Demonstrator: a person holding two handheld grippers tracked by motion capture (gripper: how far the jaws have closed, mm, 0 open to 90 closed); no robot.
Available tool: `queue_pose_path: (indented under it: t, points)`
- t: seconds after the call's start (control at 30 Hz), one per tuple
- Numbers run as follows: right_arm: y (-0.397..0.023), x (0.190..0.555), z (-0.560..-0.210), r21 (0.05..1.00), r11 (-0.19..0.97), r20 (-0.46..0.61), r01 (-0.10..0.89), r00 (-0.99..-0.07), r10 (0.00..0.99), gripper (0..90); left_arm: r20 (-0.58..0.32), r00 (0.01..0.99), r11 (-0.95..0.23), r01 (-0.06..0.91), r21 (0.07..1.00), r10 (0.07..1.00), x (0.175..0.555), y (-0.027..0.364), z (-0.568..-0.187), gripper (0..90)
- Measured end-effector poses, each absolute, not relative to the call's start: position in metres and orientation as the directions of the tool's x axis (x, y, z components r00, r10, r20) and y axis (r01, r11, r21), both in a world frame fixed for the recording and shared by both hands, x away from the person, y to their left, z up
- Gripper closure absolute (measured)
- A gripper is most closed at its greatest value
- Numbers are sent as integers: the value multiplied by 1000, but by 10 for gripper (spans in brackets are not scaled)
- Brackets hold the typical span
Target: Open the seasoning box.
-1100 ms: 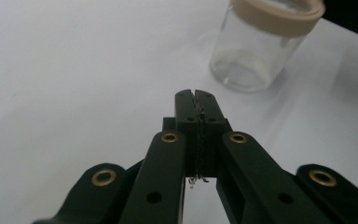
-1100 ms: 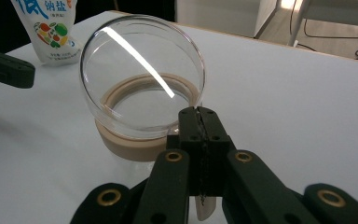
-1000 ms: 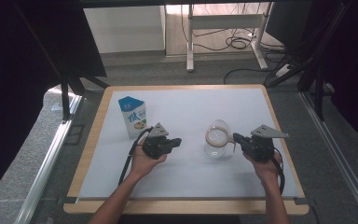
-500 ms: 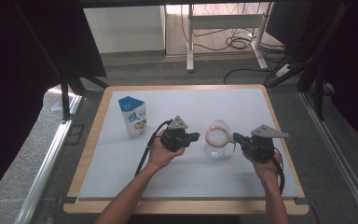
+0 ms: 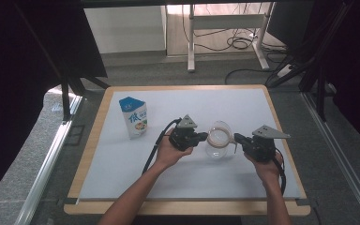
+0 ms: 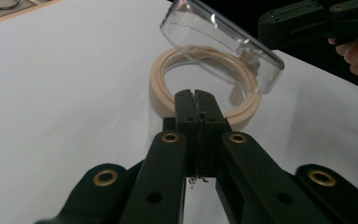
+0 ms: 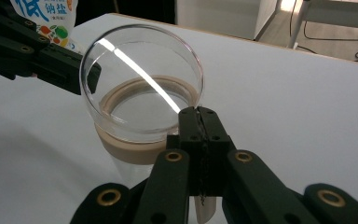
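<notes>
A clear glass jar [image 5: 217, 149] with a beige rim [image 6: 160, 87] stands right of the middle of the white table [image 5: 122, 159]. Its round clear lid [image 7: 140, 79] is tilted up off the rim. My right gripper [image 7: 198, 112] is shut on the lid's near edge and comes in from the jar's right [image 5: 237, 137]. My left gripper [image 6: 196, 95] is shut with nothing between its jaws. Its tips sit at the rim on the jar's left side [image 5: 205, 137]. A blue and white carton [image 5: 135, 117] stands upright to the left.
The table has a wooden border [image 5: 93, 140]. Beyond its far edge are a metal desk frame [image 5: 225, 28] and cables on the floor [image 5: 239, 44]. Both forearms reach in from the near edge.
My left gripper has moved right, away from the carton, until its tips reached the jar's rim. The right gripper and the raised lid have stayed in place.
</notes>
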State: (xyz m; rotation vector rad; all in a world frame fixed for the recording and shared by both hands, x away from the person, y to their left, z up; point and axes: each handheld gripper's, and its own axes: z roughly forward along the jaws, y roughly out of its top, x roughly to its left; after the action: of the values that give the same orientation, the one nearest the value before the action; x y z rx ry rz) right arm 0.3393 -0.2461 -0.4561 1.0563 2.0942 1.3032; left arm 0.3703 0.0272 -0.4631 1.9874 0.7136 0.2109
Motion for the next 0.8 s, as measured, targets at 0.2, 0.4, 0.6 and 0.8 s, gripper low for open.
queue_pose_path:
  t: [0.2,0.4,0.6,0.8]
  points:
    - [-246,339,-456,894,257,17,366,-602,798,897,-140,820,-356,385,851,555,370,22,-461,900]
    - [-245,337,-457,898,253,15,359,-600,800,869,-141,824,-362,386,848,548,370,20,-462,900]
    - [-243,327,-459,902,237,49,361,-631,774,709,-148,828,-361,387,849,540,371,21,-462,900]
    - [-234,311,-459,910,225,65,349,-655,753,573,-157,831,-359,390,848,533,373,21,-462,900]
